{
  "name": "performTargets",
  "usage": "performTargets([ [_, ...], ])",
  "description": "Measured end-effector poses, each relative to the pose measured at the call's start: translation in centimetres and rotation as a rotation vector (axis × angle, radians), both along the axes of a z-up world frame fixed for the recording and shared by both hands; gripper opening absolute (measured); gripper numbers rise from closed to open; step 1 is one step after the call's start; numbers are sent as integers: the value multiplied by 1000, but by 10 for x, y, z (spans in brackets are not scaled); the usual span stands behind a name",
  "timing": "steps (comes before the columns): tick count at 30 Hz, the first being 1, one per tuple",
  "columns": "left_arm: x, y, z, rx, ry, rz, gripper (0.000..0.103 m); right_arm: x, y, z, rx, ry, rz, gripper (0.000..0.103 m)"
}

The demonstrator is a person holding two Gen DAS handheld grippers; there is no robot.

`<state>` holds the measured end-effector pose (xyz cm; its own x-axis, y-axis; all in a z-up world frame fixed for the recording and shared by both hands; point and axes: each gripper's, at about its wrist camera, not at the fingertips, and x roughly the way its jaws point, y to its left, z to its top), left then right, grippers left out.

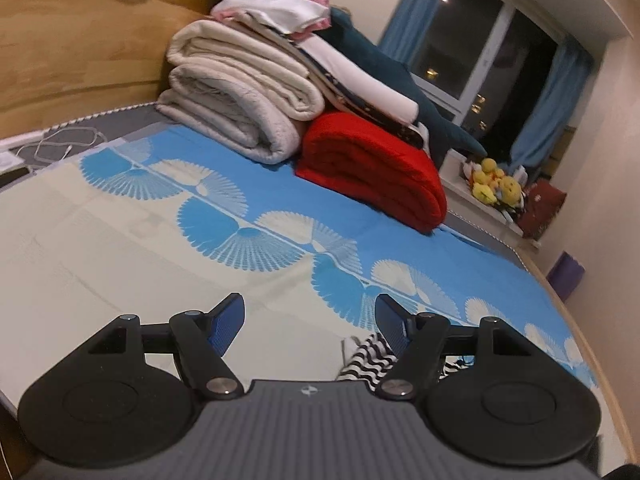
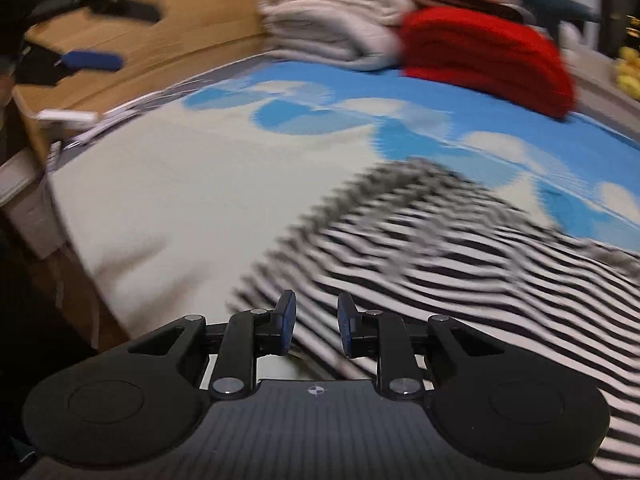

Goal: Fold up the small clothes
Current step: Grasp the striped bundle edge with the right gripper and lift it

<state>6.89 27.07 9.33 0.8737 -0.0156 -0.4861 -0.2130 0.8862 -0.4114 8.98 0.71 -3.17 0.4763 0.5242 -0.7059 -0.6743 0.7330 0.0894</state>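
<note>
A black-and-white striped garment [image 2: 460,256] lies spread on the bed, blurred in the right wrist view. My right gripper [image 2: 316,328] hovers over its near edge, jaws partly open with nothing between them. In the left wrist view only a small piece of the striped garment [image 1: 368,356] shows, just beside my right finger [image 1: 390,326]. My left gripper [image 1: 310,320] is wide open and empty above the bed sheet [image 1: 120,240]. The left gripper [image 2: 80,20] also shows at the upper left of the right wrist view.
A stack of folded cream blankets [image 1: 236,96] and a red folded blanket [image 1: 376,168] sit at the far side of the bed. A wooden headboard [image 1: 80,52] runs along the left. A cable [image 1: 68,144] lies by the bed edge. A window sill with yellow toys [image 1: 496,184] is beyond.
</note>
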Motion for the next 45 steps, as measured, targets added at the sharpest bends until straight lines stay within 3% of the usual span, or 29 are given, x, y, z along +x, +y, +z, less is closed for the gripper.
performTargets([
  [2,-1,7,-1,-18,5,11,77,-1,29,-10,-31,24,86,30],
  [5,-4,18,-2,-45,1,23,77,7,57,-34,-143,69,135,50],
  [7,-6,24,-2,-59,-3,28,77,17,64,-50,-199,97,118,51],
  [12,-10,35,-4,-94,-10,38,77,23,72,-54,-211,54,126,51],
  [15,-11,42,-5,-127,-13,51,78,22,74,-54,-226,29,137,46],
  [16,-11,44,-5,-139,-13,56,78,22,76,-53,-237,7,132,31],
  [18,-12,46,-5,-153,-13,61,78,27,74,-55,-263,-23,102,13],
  [20,-13,47,-4,-157,-15,62,78,33,69,-53,-224,13,70,11],
  [24,-17,49,-4,-157,-23,62,78,28,70,-45,-204,-3,61,8],
  [27,-19,49,-4,-147,-25,64,78,16,82,-25,-165,-49,55,8],
  [33,-20,46,-3,-148,-26,73,78,2,110,21,-1,-43,92,7],
  [37,-17,38,-1,-144,-20,77,78,7,118,28,47,18,55,7],
  [41,-11,29,0,-124,-9,63,78,26,75,53,174,66,-104,7],
  [45,-4,15,1,-119,-1,45,78,38,-26,99,336,21,-302,7],
])
